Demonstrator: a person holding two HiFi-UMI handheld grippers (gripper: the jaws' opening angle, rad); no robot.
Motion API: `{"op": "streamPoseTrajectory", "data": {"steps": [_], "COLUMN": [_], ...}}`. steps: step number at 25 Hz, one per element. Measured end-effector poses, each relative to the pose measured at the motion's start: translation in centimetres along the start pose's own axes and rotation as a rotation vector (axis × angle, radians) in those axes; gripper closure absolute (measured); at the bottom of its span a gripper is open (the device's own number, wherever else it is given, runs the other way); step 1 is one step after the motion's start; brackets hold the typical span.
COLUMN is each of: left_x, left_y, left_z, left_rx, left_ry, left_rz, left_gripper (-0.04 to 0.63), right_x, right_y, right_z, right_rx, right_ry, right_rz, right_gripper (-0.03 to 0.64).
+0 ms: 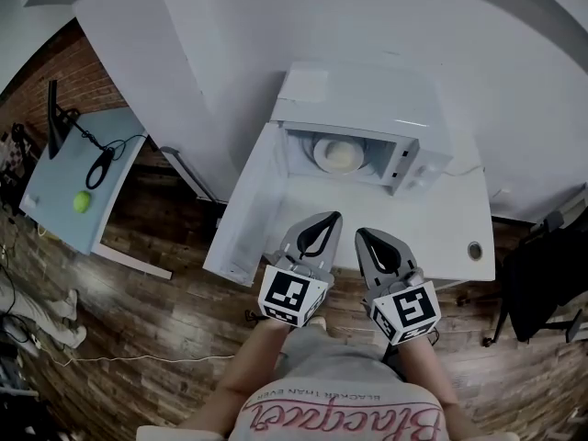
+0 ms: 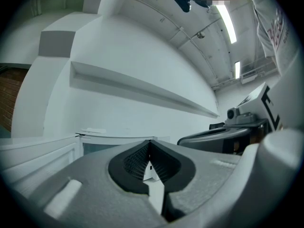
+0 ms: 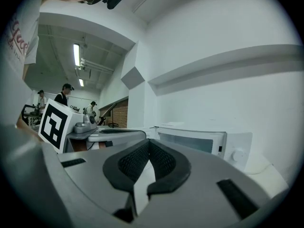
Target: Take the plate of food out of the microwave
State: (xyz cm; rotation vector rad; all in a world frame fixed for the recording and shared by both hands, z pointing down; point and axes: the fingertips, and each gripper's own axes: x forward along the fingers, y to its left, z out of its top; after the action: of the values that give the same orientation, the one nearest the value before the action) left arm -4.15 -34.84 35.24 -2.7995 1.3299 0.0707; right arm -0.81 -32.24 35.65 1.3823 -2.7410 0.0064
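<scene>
Plate (image 1: 338, 154) — inside the open microwave (image 1: 360, 99) — shows in the head view alone.

- A lab or test space rather than a home: a microwave (image 1: 367, 122) sits alone on a bare white table (image 1: 450, 232).
- Cables (image 1: 138, 356) trail over the wood floor (image 1: 175, 292).
- Strip lights (image 3: 76, 54) hang overhead, and people (image 3: 61, 95) stand far off.

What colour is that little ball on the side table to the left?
Yellow-green; the ball shows best in the head view.
</scene>
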Motion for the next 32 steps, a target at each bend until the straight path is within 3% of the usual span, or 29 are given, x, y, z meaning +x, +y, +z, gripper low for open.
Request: {"op": "streamPoseTrajectory", "data": {"steps": [11, 17, 27, 32], "left_x": [4.1, 7.0, 10.9, 12.1], "left_y": [2.1, 3.5, 6.6, 7.7], "left_z": [-1.7, -3.3, -7.0, -9.7], "left_rx": [-0.022, -0.038, -0.165, -0.228], "left_ry": [0.024, 0.056, 0.131, 0.193], "left_rz": [-0.018, 0.013, 0.08, 0.114], "left_gripper": [0.591, 0.591, 0.589, 0.472], "right_x": [2.9, 4.5, 8.4, 9.5], "right_y": [-3.1, -6.0, -10.0, -10.7], "right_z": [-0.6, -1.2, -2.6, -4.2], "right_rx": [0.003, 0.016, 0.069, 0.092], "right_ry": [0.021, 0.029, 0.039, 0.057], "right_rz": [-0.021, -0.013, 0.039, 0.057], "right_gripper": [0.606, 0.606, 0.606, 0.606]}}
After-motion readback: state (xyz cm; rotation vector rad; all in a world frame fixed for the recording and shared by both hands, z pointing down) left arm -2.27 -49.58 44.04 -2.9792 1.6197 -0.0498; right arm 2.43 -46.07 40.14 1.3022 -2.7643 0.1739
